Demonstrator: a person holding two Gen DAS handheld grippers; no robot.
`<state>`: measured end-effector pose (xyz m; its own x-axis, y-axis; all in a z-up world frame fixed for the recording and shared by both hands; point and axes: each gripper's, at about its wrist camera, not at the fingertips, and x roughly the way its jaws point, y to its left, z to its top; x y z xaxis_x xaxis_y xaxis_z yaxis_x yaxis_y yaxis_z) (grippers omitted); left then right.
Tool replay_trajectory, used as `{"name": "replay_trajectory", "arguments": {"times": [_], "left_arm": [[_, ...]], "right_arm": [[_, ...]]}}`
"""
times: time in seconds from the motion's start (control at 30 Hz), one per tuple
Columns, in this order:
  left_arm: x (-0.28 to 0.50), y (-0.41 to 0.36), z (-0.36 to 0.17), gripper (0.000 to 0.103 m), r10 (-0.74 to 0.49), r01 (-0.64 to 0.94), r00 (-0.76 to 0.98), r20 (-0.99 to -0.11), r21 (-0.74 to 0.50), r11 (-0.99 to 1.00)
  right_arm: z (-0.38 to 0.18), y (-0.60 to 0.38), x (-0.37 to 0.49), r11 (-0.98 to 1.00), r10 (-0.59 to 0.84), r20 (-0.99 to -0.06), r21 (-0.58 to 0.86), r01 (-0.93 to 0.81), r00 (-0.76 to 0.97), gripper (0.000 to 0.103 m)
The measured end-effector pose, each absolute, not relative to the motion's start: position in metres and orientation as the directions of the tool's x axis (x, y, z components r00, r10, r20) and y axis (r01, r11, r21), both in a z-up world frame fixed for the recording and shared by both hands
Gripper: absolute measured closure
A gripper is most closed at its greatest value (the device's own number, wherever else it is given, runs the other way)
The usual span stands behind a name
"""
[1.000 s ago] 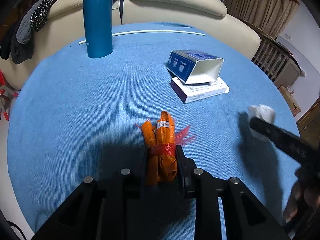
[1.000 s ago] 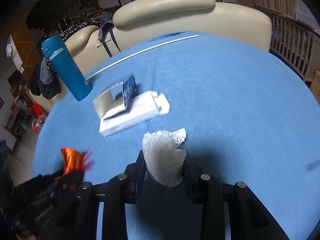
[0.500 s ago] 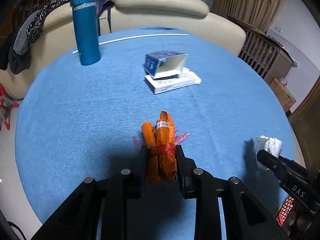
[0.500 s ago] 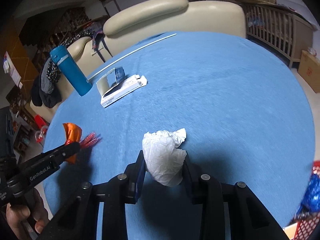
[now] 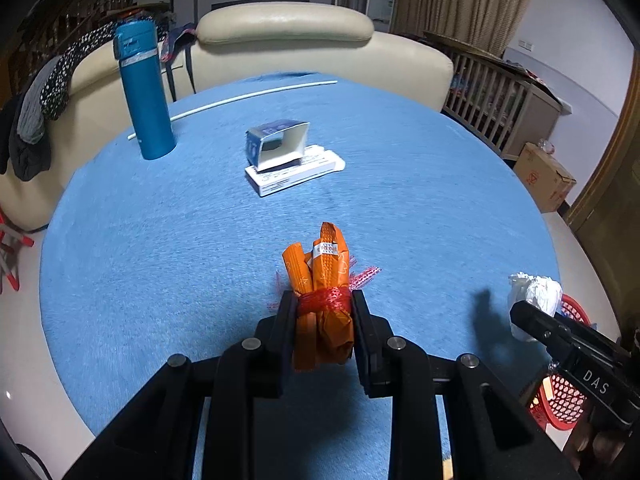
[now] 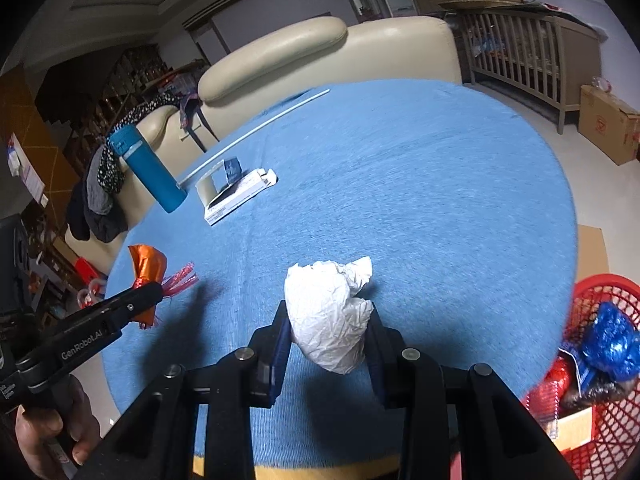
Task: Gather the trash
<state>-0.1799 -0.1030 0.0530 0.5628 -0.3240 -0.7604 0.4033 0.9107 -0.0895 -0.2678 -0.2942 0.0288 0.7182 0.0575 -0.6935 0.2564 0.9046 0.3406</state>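
The left gripper [image 5: 323, 316] had its fingers [image 5: 286, 320] squeezed tight on an orange wrapper bundle [image 5: 320, 280] tied with red net, held up over the blue desk [image 5: 160, 240]. The right gripper [image 6: 328, 336] had its fingers pinched on a crumpled white paper ball [image 6: 330, 312], near the desk's edge. A red basket [image 6: 592, 420] with trash in it sat low beside the desk. Far back stood a blue bottle [image 5: 144, 92] and an open box [image 5: 280, 146] on a flat white box [image 5: 294, 172]. Nothing lay between them and the grippers.
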Motion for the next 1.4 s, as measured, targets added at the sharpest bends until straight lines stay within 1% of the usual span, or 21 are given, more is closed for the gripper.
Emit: {"name": "replay_trajectory", "arguments": {"times": [0.23, 0.67, 0.9, 1.0, 1.1, 1.2, 1.4], "left_arm": [[-0.2, -0.112, 0.062, 0.075, -0.332, 0.434, 0.574, -0.748, -0.065, 0.899], [-0.235, -0.122, 0.092, 0.075, -0.361, 0.485, 0.62, -0.697, -0.021, 0.874], [-0.244, -0.116, 0.105, 0.075, -0.374, 0.489, 0.636, -0.674, -0.023, 0.872], [-0.243, -0.109, 0.108, 0.075, -0.378, 0.478, 0.634, -0.675, -0.042, 0.877], [-0.249, -0.098, 0.117, 0.075, -0.375, 0.467, 0.663, -0.648, -0.033, 0.884], [-0.247, -0.09, 0.117, 0.075, -0.378, 0.456, 0.668, -0.641, -0.048, 0.888], [-0.242, -0.092, 0.104, 0.075, -0.381, 0.456, 0.642, -0.665, -0.068, 0.887]], "right_arm": [[0.04, -0.301, -0.29, 0.893, 0.045, -0.666, 0.361, 0.269, 0.745, 0.067], [0.075, -0.31, -0.328, 0.884, 0.008, -0.593, 0.381, 0.271, 0.805, 0.067], [0.088, -0.312, -0.338, 0.88, 0.002, -0.568, 0.392, 0.268, 0.823, 0.067], [0.092, -0.311, -0.338, 0.878, 0.001, -0.568, 0.394, 0.271, 0.823, 0.067], [0.1, -0.306, -0.341, 0.882, -0.004, -0.546, 0.392, 0.26, 0.838, 0.067], [0.1, -0.304, -0.338, 0.885, 0.002, -0.548, 0.39, 0.254, 0.836, 0.067], [0.088, -0.295, -0.335, 0.891, 0.017, -0.571, 0.381, 0.247, 0.821, 0.067]]}}
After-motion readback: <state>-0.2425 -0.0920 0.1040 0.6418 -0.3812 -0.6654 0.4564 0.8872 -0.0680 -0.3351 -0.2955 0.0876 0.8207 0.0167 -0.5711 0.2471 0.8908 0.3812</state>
